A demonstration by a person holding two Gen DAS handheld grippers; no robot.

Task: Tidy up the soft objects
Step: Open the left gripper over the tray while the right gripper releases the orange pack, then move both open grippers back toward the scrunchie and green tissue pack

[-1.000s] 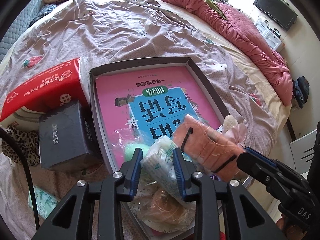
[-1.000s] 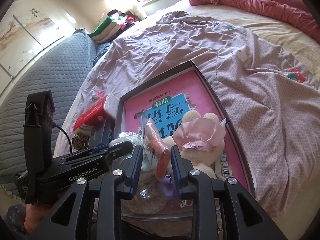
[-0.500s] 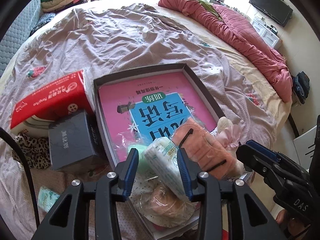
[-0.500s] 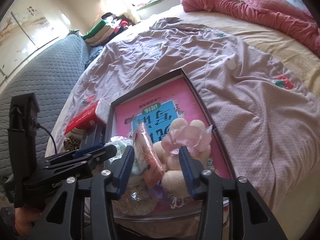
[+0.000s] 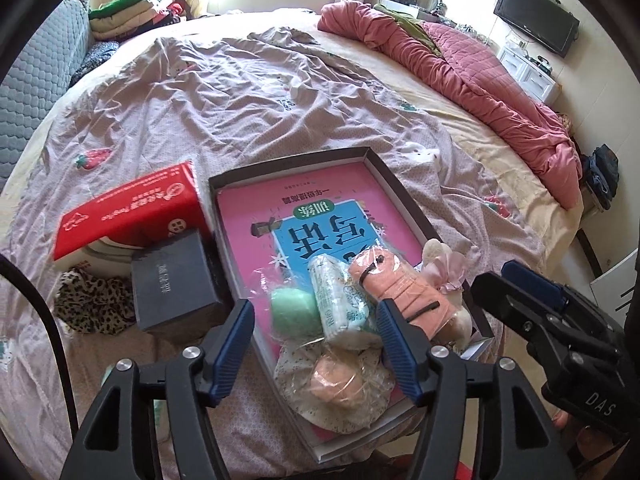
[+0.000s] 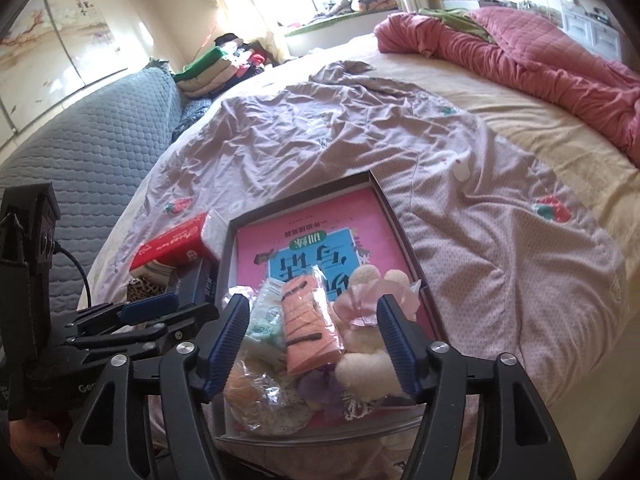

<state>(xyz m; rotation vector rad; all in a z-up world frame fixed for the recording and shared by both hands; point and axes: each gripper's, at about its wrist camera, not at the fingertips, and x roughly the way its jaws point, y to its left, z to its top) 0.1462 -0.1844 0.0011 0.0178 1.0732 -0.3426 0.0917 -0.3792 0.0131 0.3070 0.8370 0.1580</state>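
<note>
both grippers, left (image 5: 316,344) and right (image 6: 312,340), were opening and gripped nothing. the soft things (image 5: 340,312) were piled at the tray's (image 5: 288,160) near edge. they could slide off.

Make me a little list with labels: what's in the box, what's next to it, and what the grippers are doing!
place: bed sheet
box: pink book, peach roll, tissue pack, green ball, plush toy
beside box: red tissue pack, dark box
left gripper: opening, above the soft things, gripping nothing
right gripper: opening, gripping nothing
</note>
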